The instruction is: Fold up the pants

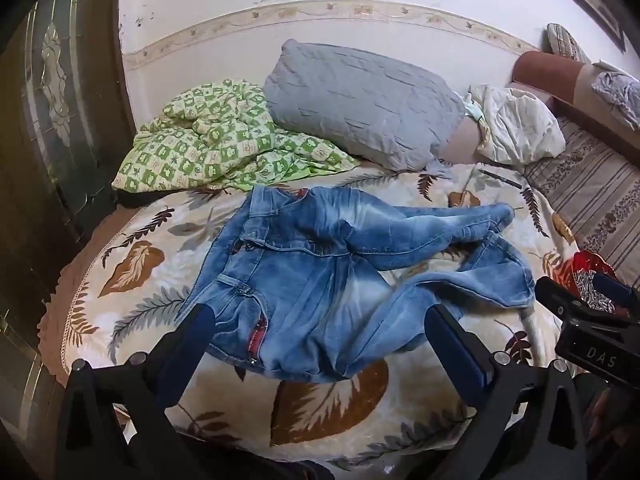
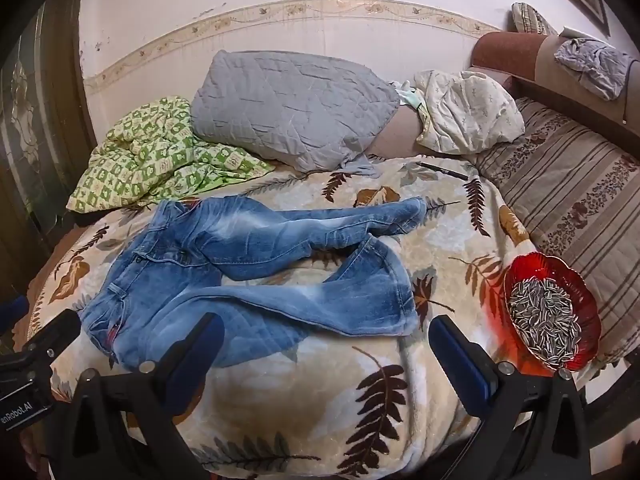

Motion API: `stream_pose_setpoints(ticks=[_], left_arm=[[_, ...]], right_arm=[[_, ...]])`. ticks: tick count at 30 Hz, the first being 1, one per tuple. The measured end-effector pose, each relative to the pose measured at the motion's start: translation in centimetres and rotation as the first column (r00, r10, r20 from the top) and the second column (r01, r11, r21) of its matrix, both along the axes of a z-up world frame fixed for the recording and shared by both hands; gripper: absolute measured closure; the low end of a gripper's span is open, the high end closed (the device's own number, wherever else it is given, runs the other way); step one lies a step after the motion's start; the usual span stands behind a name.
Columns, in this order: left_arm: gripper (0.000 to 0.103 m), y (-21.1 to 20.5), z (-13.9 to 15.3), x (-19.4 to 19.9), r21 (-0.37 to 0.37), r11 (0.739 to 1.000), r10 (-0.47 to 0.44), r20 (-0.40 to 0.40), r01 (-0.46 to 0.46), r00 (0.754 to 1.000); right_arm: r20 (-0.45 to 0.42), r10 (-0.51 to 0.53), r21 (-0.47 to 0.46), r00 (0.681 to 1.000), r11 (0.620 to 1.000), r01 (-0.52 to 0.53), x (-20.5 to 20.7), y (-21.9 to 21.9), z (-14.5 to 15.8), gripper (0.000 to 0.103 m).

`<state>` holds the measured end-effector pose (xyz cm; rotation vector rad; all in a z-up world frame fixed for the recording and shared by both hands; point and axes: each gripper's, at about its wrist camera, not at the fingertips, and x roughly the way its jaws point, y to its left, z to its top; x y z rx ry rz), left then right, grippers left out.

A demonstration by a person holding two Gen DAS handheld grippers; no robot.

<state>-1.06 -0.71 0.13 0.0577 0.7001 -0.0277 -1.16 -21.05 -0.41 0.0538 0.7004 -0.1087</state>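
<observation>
A pair of blue jeans (image 1: 320,264) lies unfolded and rumpled on a leaf-patterned blanket (image 1: 332,400), waist to the left, legs spread to the right. It also shows in the right wrist view (image 2: 248,276). My left gripper (image 1: 320,320) is open and empty, hovering just above the near waist and thigh part. My right gripper (image 2: 326,336) is open and empty, just in front of the near leg. The right gripper's body shows at the right edge of the left wrist view (image 1: 592,320).
A red glass bowl of sunflower seeds (image 2: 552,312) sits on the blanket's right edge. A grey pillow (image 2: 288,112), a green checked blanket (image 2: 160,152), a white bundle (image 2: 468,112) and a black pen (image 2: 442,171) lie behind. A striped sofa (image 2: 568,184) is at right.
</observation>
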Motion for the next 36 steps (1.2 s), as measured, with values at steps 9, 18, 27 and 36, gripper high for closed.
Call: stream_pose_setpoints(ticks=[9, 18, 27, 36], left_arm=[[0.0, 0.1, 0.6, -0.2, -0.009, 1.0, 0.001, 0.018, 0.0, 1.0], [0.0, 0.1, 1.0, -0.2, -0.014, 1.0, 0.002, 0.028, -0.002, 1.0], [0.0, 0.2, 1.2, -0.3, -0.016, 1.0, 0.003, 0.034, -0.002, 0.999], [0.0, 0.4, 1.3, -0.5, -0.028, 1.0, 0.014, 0.035, -0.013, 0.999]], right_arm=[[0.0, 0.01, -0.012, 1.0, 1.0, -0.01, -0.1, 0.2, 0.1, 0.0], [-0.002, 0.016, -0.014, 1.0, 1.0, -0.016, -0.2, 0.4, 0.4, 0.0], [0.002, 0.009, -0.013, 1.0, 1.0, -0.009, -0.5, 0.2, 0.6, 0.0], [-0.003, 0.014, -0.011, 1.0, 1.0, -0.014, -0.6, 0.2, 0.4, 0.0]])
